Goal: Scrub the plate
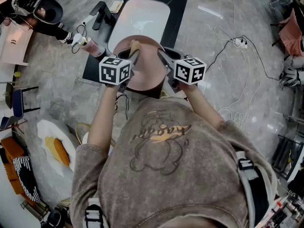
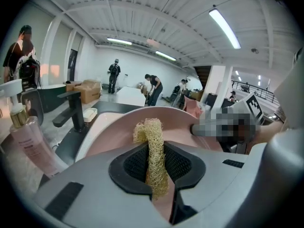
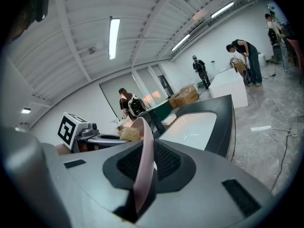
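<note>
I hold a pink plate (image 1: pixel 148 69) tilted over a white sink (image 1: pixel 142 14). My right gripper (image 1: pixel 165 60) is shut on the plate's right rim, which runs edge-on between its pads in the right gripper view (image 3: pixel 144 163). My left gripper (image 1: pixel 133 56) is shut on a strip of tan loofah (image 1: pixel 135 45). In the left gripper view the loofah (image 2: pixel 154 151) stands upright between the pads, its top curling against the plate's face (image 2: pixel 185 122). From the right gripper view the loofah (image 3: pixel 129 134) shows just beyond the plate's far rim.
A black faucet (image 1: pixel 101 13) and a pink soap bottle (image 1: pixel 93 47) stand left of the sink on the black counter (image 1: pixel 176 4). Cables and a power strip (image 1: pixel 237 42) lie on the floor at right. Several people and boxes are far behind.
</note>
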`<state>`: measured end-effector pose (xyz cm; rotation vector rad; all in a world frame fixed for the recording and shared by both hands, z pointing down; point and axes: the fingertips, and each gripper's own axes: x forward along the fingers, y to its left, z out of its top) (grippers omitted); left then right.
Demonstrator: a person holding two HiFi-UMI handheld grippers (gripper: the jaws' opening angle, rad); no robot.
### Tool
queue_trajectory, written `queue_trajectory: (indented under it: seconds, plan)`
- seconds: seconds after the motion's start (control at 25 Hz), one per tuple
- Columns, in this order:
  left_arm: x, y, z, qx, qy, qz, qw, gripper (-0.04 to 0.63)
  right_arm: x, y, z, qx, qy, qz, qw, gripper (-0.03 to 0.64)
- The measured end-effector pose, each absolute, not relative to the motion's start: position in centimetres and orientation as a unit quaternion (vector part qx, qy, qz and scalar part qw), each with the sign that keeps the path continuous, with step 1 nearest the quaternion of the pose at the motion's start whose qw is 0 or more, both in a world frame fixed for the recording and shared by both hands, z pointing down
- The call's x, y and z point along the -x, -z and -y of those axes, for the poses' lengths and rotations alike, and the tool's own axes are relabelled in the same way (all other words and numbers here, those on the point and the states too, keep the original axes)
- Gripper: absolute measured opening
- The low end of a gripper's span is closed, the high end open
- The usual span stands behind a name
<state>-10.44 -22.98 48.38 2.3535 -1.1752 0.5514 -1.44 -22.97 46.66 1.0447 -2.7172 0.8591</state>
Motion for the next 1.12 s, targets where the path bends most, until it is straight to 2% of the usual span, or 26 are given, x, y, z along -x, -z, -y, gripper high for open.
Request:
queue_trajectory:
  seconds: [0.44, 1.12]
  plan:
    - [13.8, -50.3, 22.7, -0.829, -0.240, 0.447, 0.234, 0.075, 0.3, -46.4, 24.5, -0.361, -0.294, 0.884, 0.036, 0.046]
    - [9.8, -53.3, 19.1, -0.843, -0.301, 0.385, 0.223, 0.075, -2.2, -46.0, 28.4, -0.419, -0.309, 0.854, -0.003, 0.047]
